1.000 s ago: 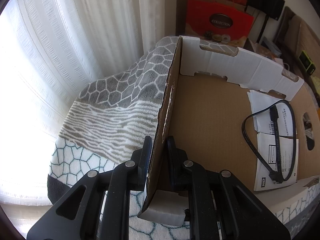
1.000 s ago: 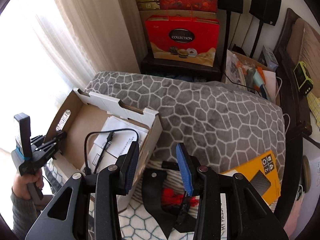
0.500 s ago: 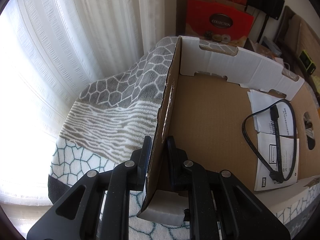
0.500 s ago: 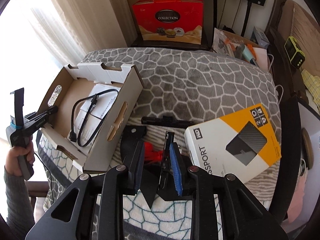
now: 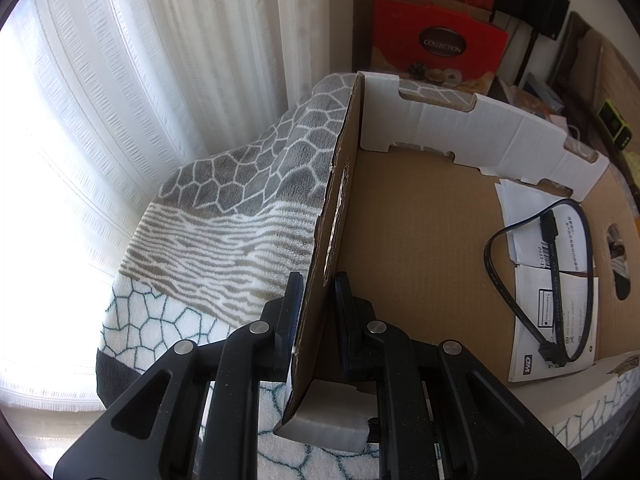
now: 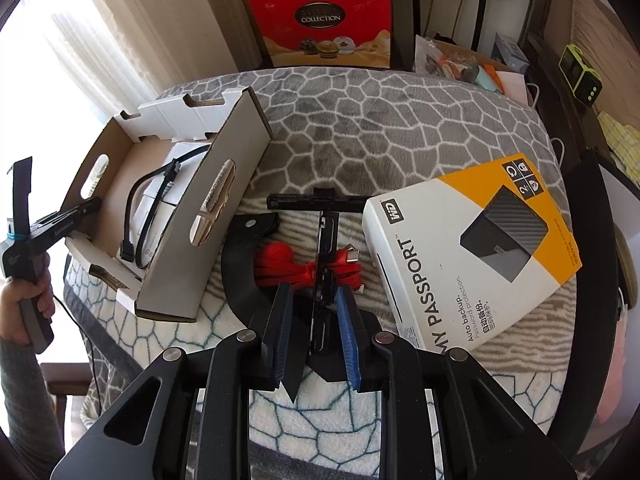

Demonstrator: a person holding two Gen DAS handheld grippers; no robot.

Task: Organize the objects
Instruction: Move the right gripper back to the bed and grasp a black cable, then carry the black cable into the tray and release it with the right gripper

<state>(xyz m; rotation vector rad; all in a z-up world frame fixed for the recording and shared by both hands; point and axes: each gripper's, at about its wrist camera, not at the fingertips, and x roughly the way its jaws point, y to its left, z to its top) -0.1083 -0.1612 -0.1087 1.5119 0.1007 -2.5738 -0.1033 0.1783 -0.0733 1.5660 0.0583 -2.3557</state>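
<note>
The black bracket (image 6: 320, 280) with the red cable (image 6: 298, 270) bundled on it lies low in the frame's centre, between the cardboard tray (image 6: 208, 220) and the hard-drive box (image 6: 472, 256). My right gripper (image 6: 314, 320) has dropped over it, jaws just narrowed around the bar; whether the pads bite yet, I cannot tell. My left gripper (image 5: 316, 304) stays clamped on the tray wall, ready for loading.
</note>
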